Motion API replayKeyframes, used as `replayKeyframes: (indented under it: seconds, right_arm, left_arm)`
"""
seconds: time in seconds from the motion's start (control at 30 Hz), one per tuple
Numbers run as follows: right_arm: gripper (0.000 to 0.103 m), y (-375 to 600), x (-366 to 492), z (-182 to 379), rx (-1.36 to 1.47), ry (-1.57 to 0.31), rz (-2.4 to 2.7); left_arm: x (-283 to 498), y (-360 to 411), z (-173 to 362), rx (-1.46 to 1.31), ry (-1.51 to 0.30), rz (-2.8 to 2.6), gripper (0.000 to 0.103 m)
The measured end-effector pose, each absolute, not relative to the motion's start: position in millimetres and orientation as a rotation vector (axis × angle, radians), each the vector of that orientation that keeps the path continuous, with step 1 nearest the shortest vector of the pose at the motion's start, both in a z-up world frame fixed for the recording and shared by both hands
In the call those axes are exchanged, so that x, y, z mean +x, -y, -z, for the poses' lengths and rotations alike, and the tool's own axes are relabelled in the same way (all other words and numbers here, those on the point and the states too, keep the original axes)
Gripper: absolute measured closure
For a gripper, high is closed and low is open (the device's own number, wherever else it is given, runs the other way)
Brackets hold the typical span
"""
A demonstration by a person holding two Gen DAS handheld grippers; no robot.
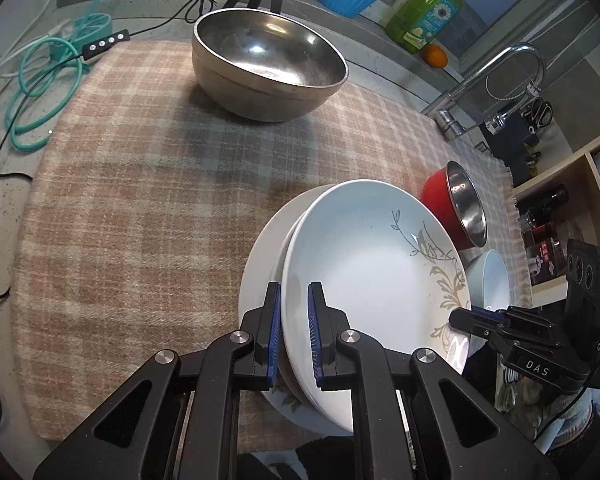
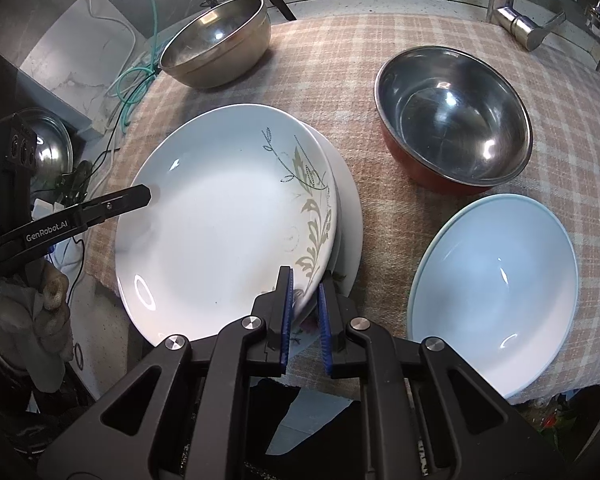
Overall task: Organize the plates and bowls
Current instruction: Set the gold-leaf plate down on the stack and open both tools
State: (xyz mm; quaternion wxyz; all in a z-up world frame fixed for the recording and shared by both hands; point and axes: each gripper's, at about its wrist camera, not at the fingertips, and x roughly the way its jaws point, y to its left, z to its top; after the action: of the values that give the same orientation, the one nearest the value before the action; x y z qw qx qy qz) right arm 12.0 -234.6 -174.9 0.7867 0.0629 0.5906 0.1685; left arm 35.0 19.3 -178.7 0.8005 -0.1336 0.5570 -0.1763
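Observation:
A white plate with a grey leaf pattern (image 1: 364, 256) (image 2: 220, 216) is held at two opposite rims. My left gripper (image 1: 294, 292) is shut on its near-left rim, and it shows in the right wrist view (image 2: 146, 196) at the plate's left edge. My right gripper (image 2: 305, 280) is shut on the near-right rim, and its tip shows in the left wrist view (image 1: 458, 316). The plate sits tilted over a plain white plate (image 1: 260, 256) (image 2: 350, 208) on the plaid cloth (image 1: 140, 208). Whether the two plates touch is hidden.
A large steel bowl (image 1: 268, 64) (image 2: 216, 40) stands at the back. A red bowl with a steel inside (image 1: 460, 208) (image 2: 452, 120) and a pale blue bowl (image 1: 494, 280) (image 2: 496, 292) sit right of the plates. Faucet (image 1: 500, 68), soap bottle (image 1: 424, 12) and teal cable (image 1: 40, 92) ring the cloth.

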Motion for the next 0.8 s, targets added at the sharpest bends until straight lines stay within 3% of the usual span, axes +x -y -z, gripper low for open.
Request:
replayKeyframes:
  seconds: [0.37,0.57,0.63,0.8]
  right_arm:
    - [0.084,227.9,9.5,176.8,0.071,-1.288,-0.370]
    - [0.072,221.1,7.6,173.1,0.047,-1.271,-0.381]
    - [0.060,222.4,9.1,171.4,0.064,-1.265,-0.380]
    - [0.056,227.3,9.6,161.4,0.083,-1.246,-0.370]
  left_arm:
    - [36.5,-14.6,179.3,-0.256,-1.195,0.376,0.092]
    - [37.1,-17.5,176.4,-0.244,-1.195,0.374,0.090]
    - [37.4,-17.3,176.2,-0.238,-1.194,0.378,0.088]
    - [38.0,-17.3,175.5,-0.238,-1.198,0.383,0.088]
